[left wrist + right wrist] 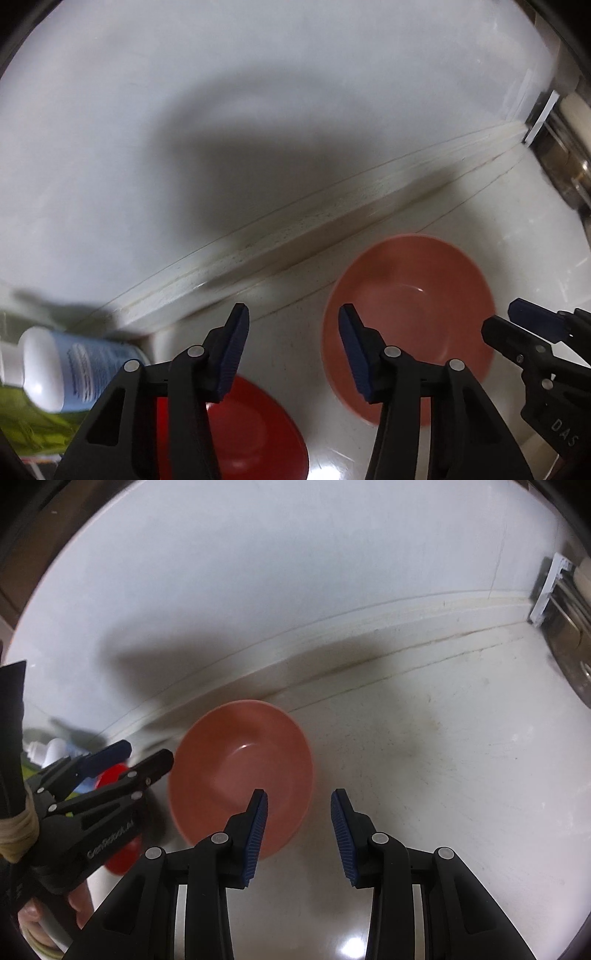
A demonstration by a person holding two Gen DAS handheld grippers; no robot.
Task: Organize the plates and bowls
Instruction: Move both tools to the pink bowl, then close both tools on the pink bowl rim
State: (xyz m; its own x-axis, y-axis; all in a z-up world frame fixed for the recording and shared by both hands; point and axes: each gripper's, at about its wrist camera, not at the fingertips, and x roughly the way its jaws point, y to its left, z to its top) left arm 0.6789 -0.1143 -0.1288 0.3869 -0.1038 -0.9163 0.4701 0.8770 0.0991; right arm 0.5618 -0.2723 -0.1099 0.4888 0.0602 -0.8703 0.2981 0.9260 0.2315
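Note:
A salmon-pink bowl (410,317) sits upright on the white counter near the back ledge; it also shows in the right wrist view (240,771). A red plate (255,432) lies to its left, partly hidden under my left gripper; in the right wrist view only a sliver of the red plate (110,775) shows. My left gripper (293,350) is open and empty, hovering between plate and bowl. My right gripper (299,834) is open and empty, its left finger over the bowl's right rim. The right gripper (517,325) also shows at the right edge of the left wrist view.
A white-capped blue bottle (62,369) lies by something green at the far left. A raised white ledge (295,229) runs along the wall behind the dishes. A metal fixture (569,627) stands at the far right. The white counter (443,775) stretches right of the bowl.

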